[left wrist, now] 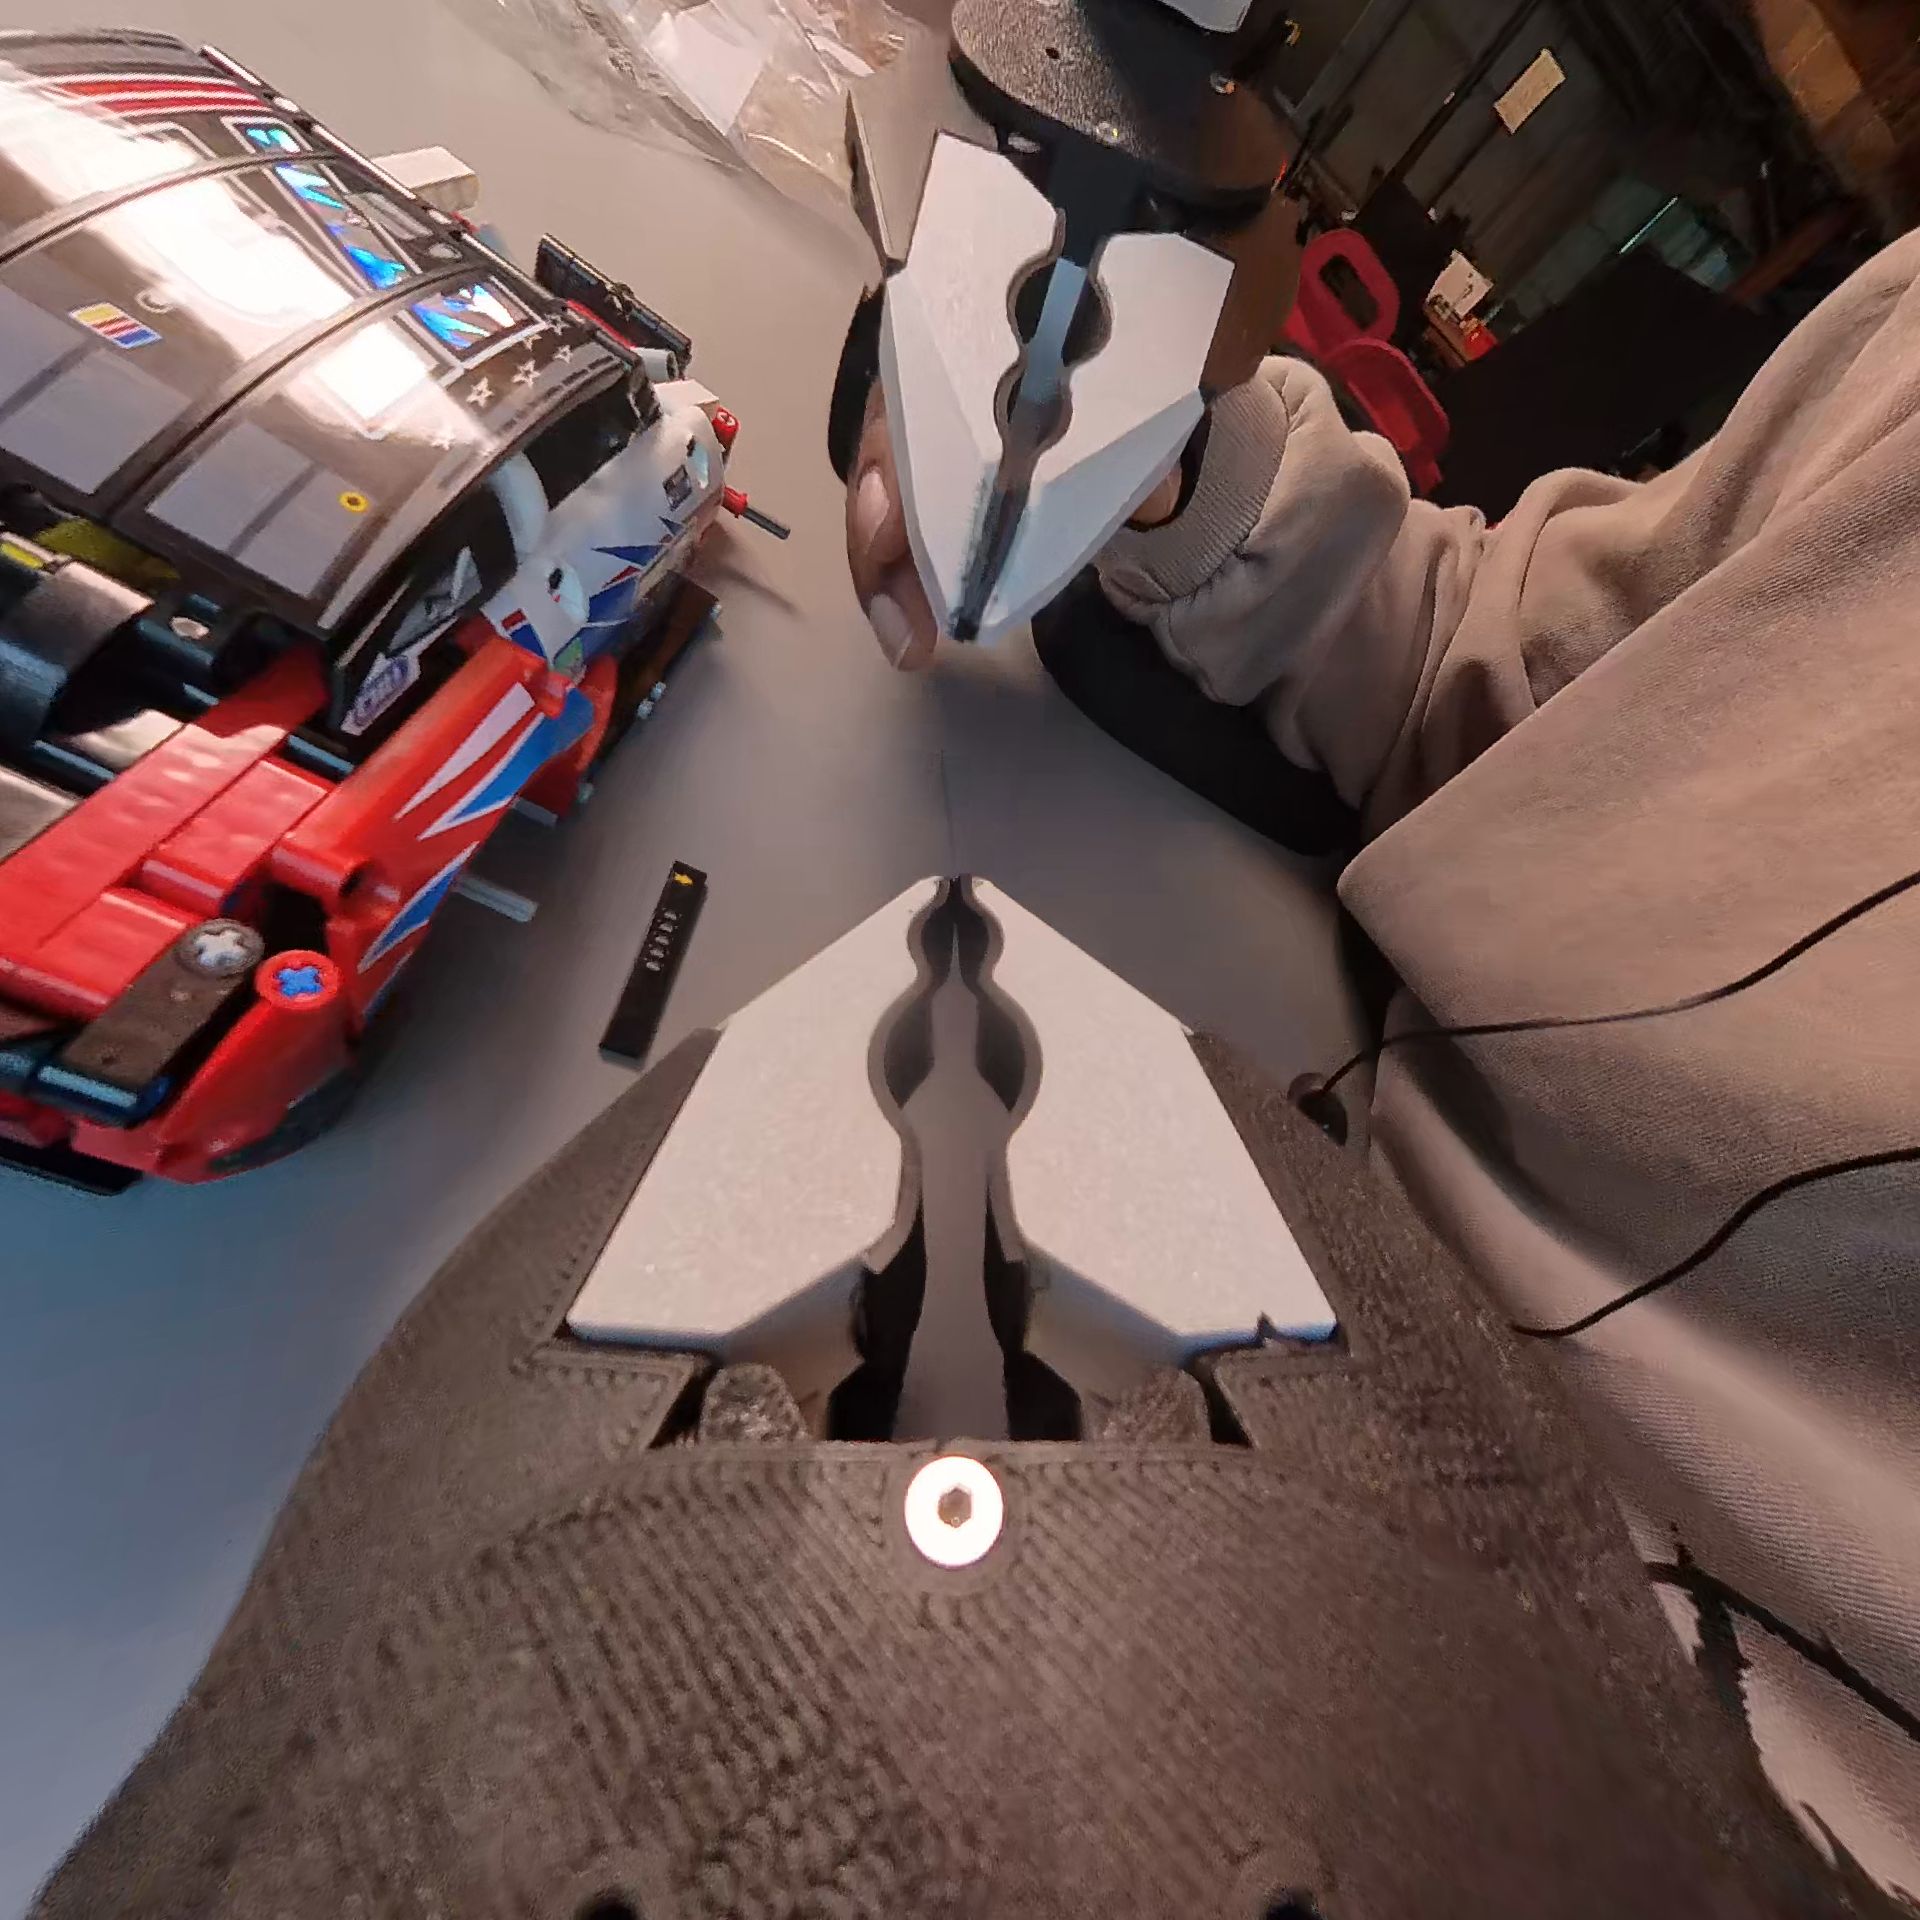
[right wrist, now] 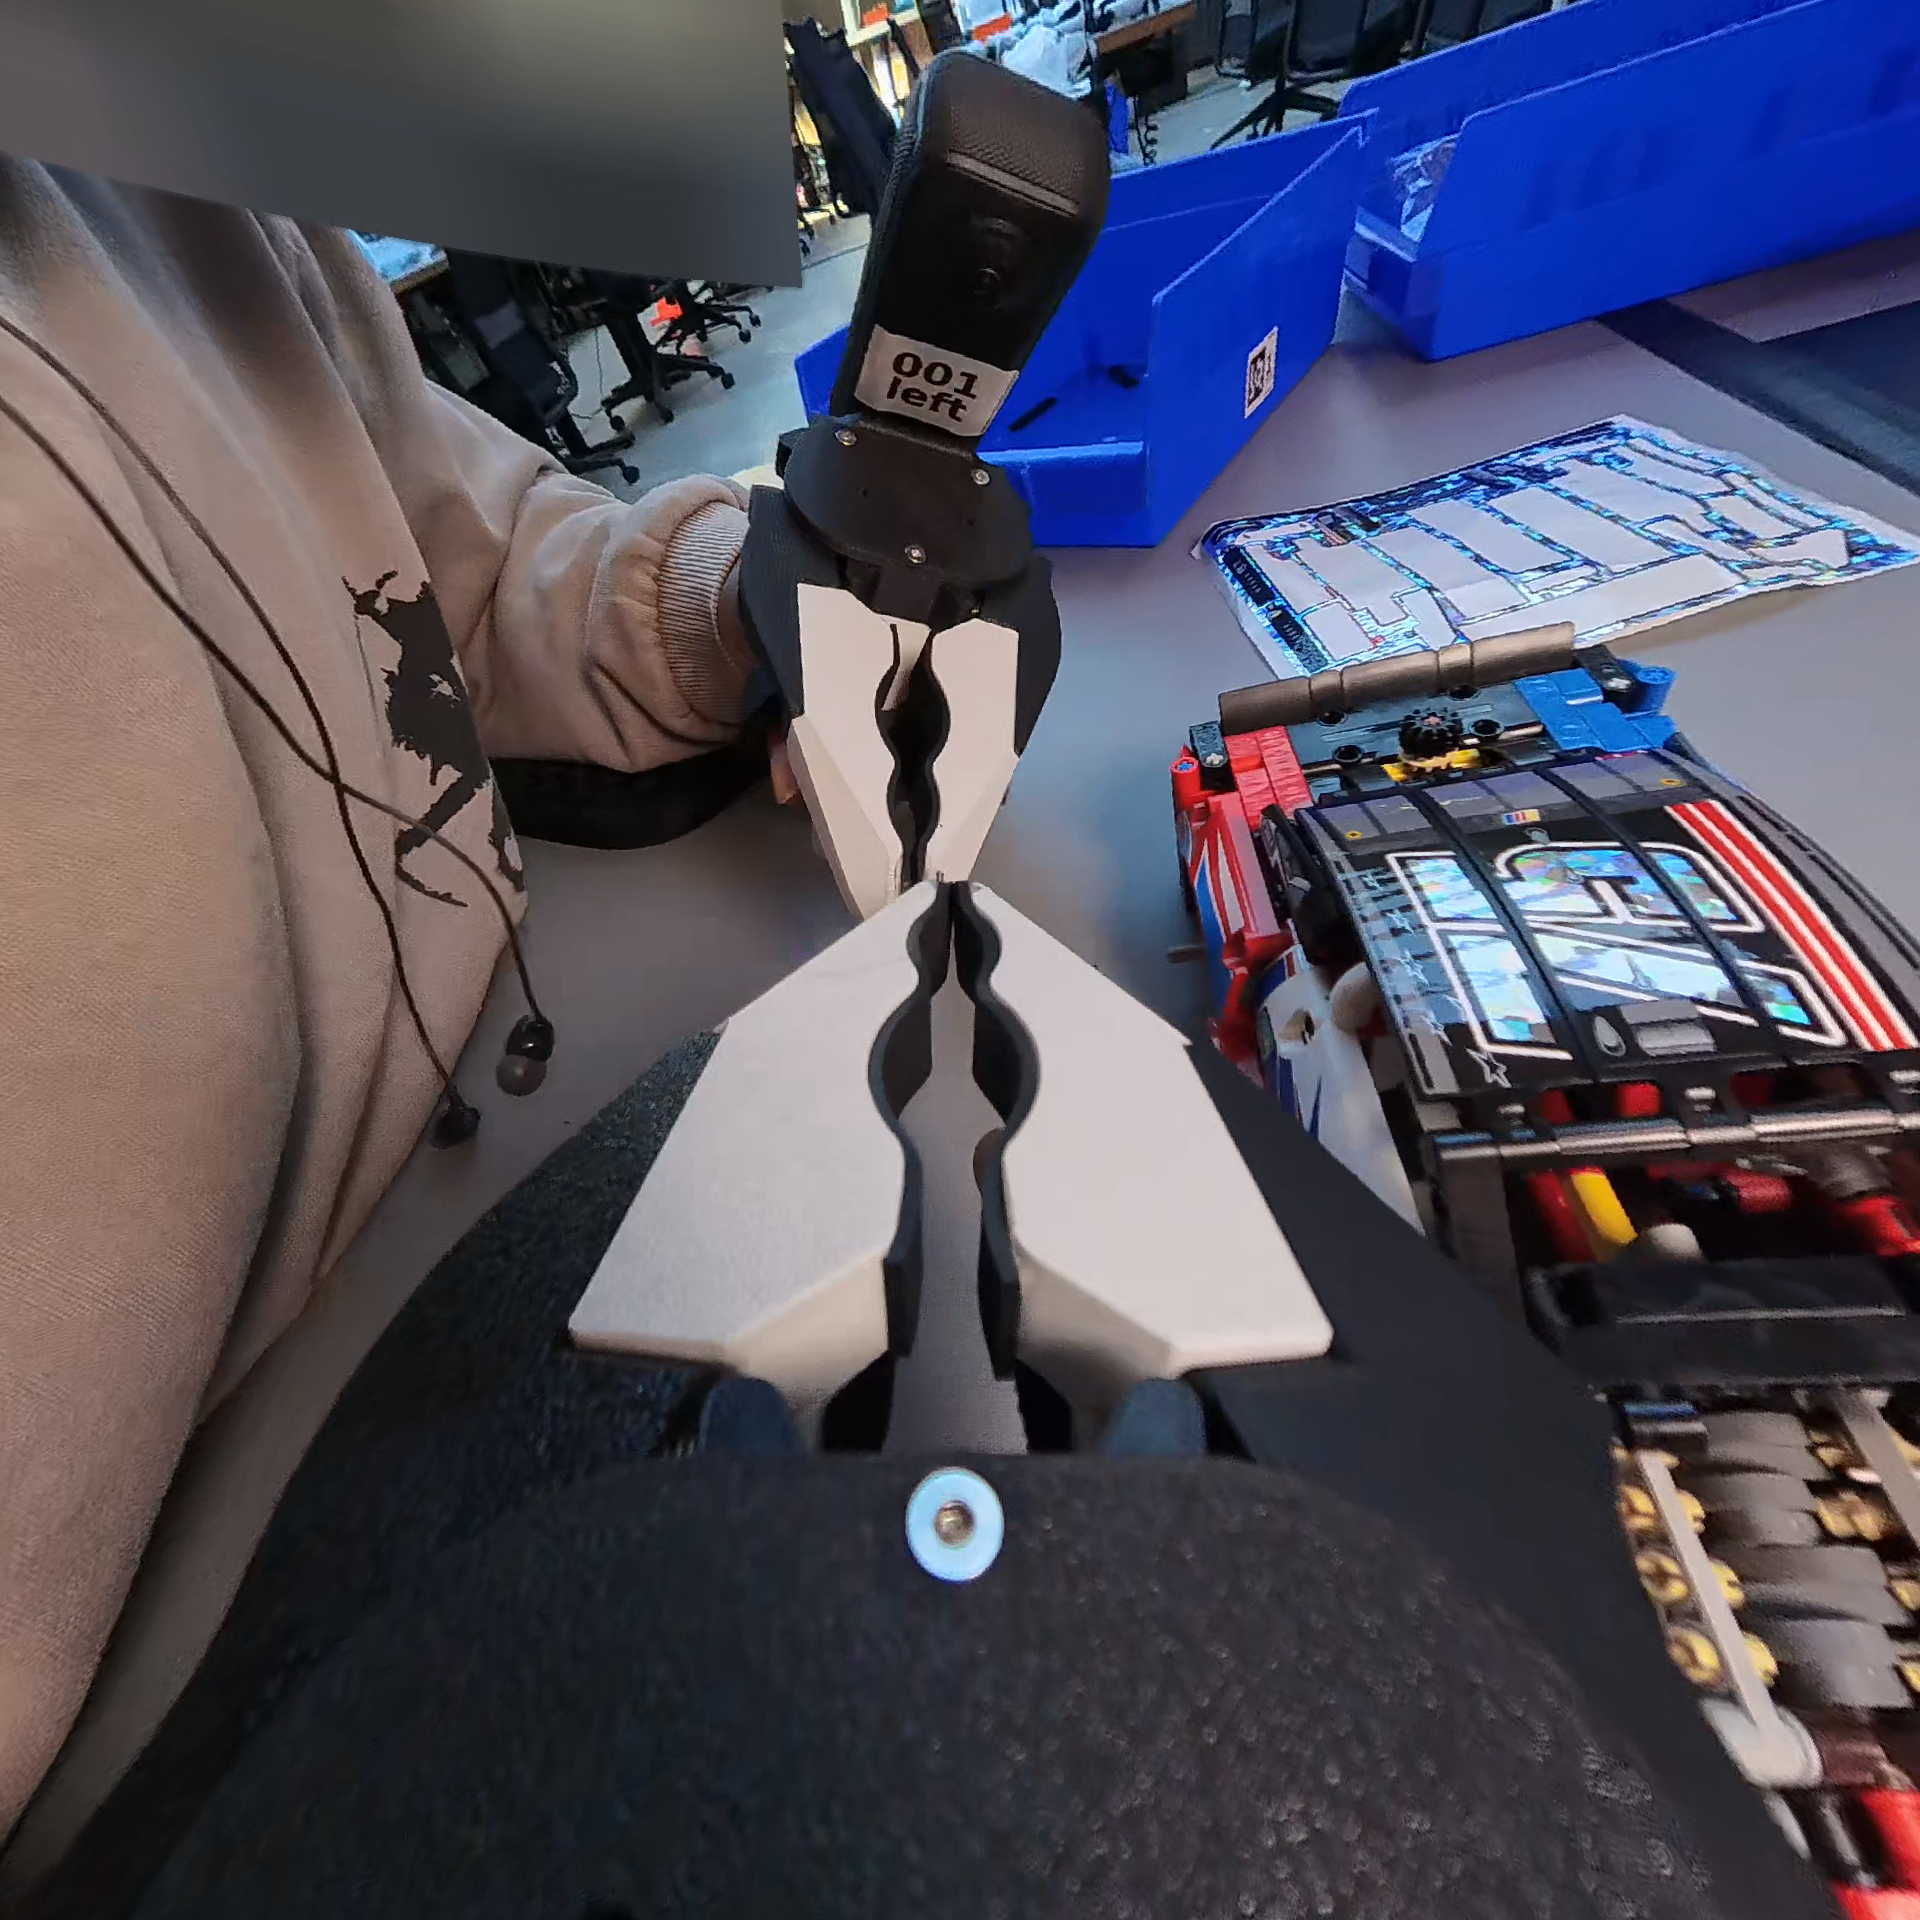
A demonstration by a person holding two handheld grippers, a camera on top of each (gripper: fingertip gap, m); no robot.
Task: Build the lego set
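Note:
The red, white, blue and black lego car [left wrist: 312, 623] stands on the grey table [left wrist: 810, 727] to my left; it also shows at the right in the right wrist view [right wrist: 1558, 987]. My left gripper [left wrist: 954, 883] is shut low over the table. A thin dark line runs forward from its tips; I cannot tell what it is. My right gripper [right wrist: 951, 888] is shut, and its tips nearly meet the left gripper [right wrist: 906, 871] tip to tip. It shows farther off in the left wrist view [left wrist: 966, 623]. A loose long black piece [left wrist: 657, 961] lies beside the car.
A sticker sheet [right wrist: 1538, 540] lies behind the car. Blue bins [right wrist: 1195, 343] stand at the back. A person in a beige sweatshirt [right wrist: 208, 727] sits close at the table edge, with earphones [right wrist: 520, 1049] dangling. Clear plastic bags [left wrist: 727, 83] lie at the far side. Some 5 centimeters of space lies between my two pairs of fingers.

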